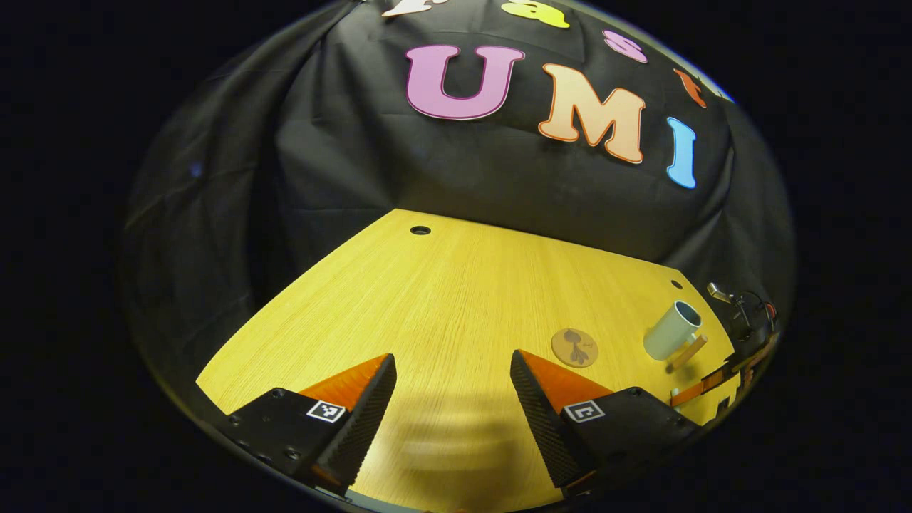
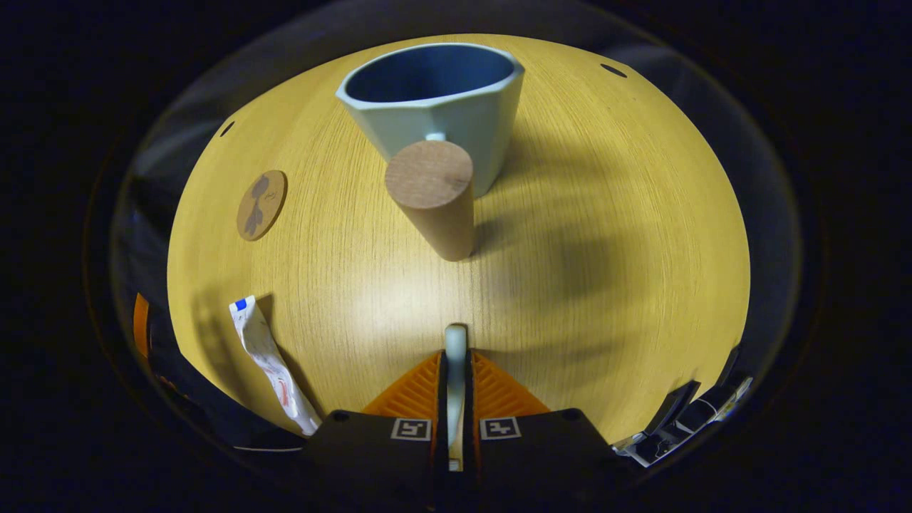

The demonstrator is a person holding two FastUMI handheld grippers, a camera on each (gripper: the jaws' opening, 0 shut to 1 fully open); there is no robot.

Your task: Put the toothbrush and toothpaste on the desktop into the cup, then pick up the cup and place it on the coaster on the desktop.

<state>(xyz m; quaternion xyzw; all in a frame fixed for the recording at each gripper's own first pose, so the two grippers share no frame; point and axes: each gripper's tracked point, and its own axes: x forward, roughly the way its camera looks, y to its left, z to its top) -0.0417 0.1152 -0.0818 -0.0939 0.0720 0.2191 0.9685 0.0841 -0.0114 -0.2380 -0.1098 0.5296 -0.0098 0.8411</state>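
The fingers (image 1: pixel 370 399) of the left gripper (image 1: pixel 452 370) stand spread wide with nothing between them, hovering over the yellow wooden desktop (image 1: pixel 442 299). In the left gripper view the board runs back to the black cloth wall (image 1: pixel 499 178), with one small round hole (image 1: pixel 420 230) near its far corner and another (image 1: pixel 676 284) near the right edge. Far to the right sit the round brown coaster (image 1: pixel 574 347) and, beyond it, the pale cup (image 1: pixel 672 330) with its wooden handle (image 1: pixel 690 351); the two are apart. Some dark gear with cables (image 1: pixel 744 310) lies at the table's right end.

In the right gripper view the fingers (image 2: pixel 417 388) of the right gripper (image 2: pixel 455 356) are pressed together on a slim white toothbrush (image 2: pixel 455 349), whose end pokes out past the tips, above the desktop (image 2: pixel 605 285). Straight ahead stands the cup (image 2: pixel 434 100), upright, blue inside and open-mouthed, its thick wooden handle (image 2: pixel 433 196) pointing toward the camera. The coaster (image 2: pixel 261 204) lies to the left, well apart from the cup. The crumpled white toothpaste (image 2: pixel 267 363) tube rests flat near the desktop's near-left edge. Soft shadows fall across the board on the right.
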